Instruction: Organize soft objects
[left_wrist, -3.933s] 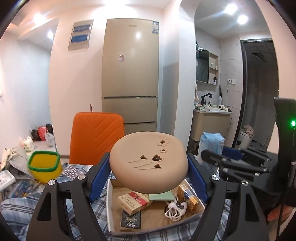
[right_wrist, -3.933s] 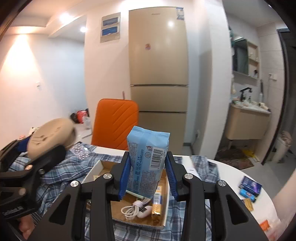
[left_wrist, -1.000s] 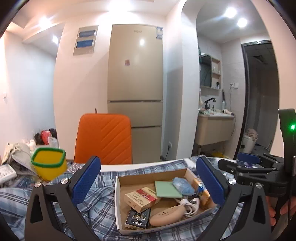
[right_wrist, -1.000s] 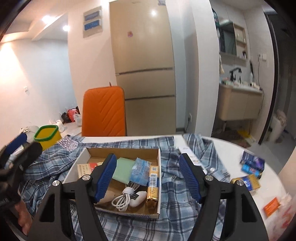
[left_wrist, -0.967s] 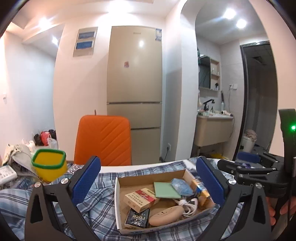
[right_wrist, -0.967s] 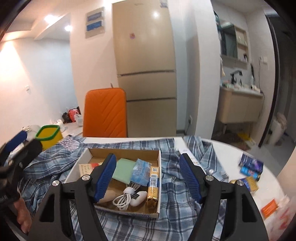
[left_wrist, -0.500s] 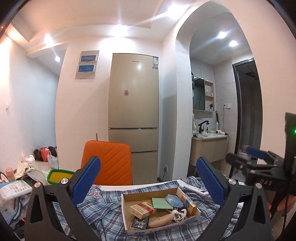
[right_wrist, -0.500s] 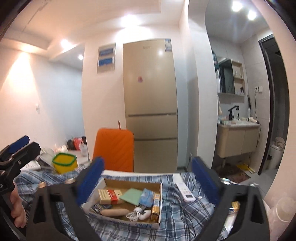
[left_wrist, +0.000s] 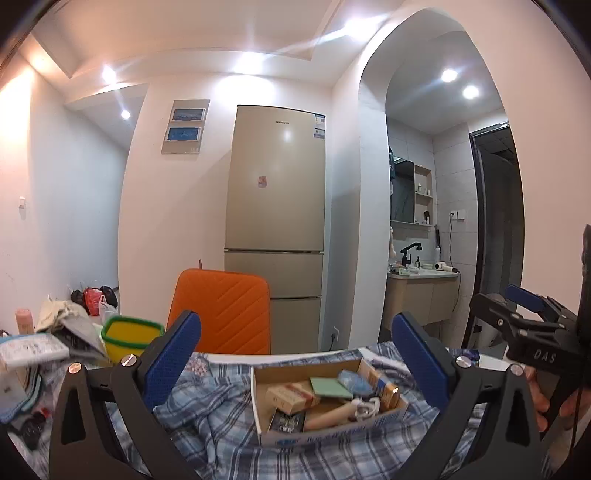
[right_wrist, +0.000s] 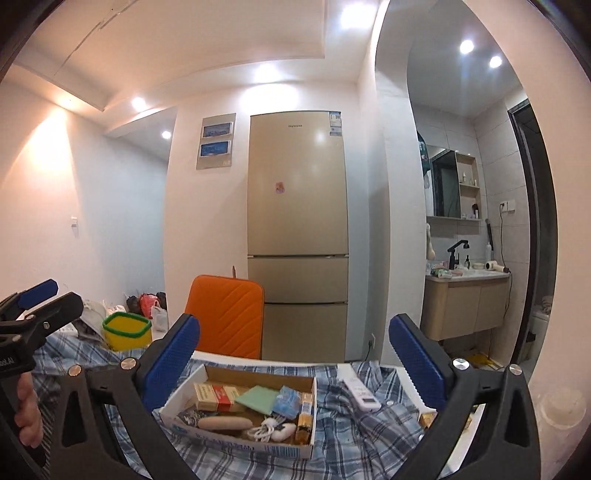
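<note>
A shallow cardboard box (left_wrist: 258, 402) (right_wrist: 181, 398) rests on a blue plaid cloth (left_wrist: 218, 435) (right_wrist: 351, 432). Inside lie a tan soft pad (left_wrist: 327, 419) (right_wrist: 223, 422), a blue tissue pack (left_wrist: 354, 380) (right_wrist: 290, 400), a green card (right_wrist: 258, 398), a red-and-white carton (right_wrist: 218, 393) and a white cable (right_wrist: 271, 430). My left gripper (left_wrist: 297, 354) is open and empty, held back from the box. My right gripper (right_wrist: 293, 354) is open wide and empty too. Each gripper shows at the edge of the other's view.
A yellow tub with a green rim (left_wrist: 131, 339) (right_wrist: 127, 330) stands left among clutter. An orange chair back (left_wrist: 221, 314) and a tall fridge (right_wrist: 297, 229) are behind the table. A white remote (right_wrist: 362, 395) lies right of the box. A hand (right_wrist: 27, 417) grips the left tool.
Both grippers have pulled back and tilted up from the box, which looks smaller and lower. Earlier still they held the tan pad and the blue pack; both now lie in the box.
</note>
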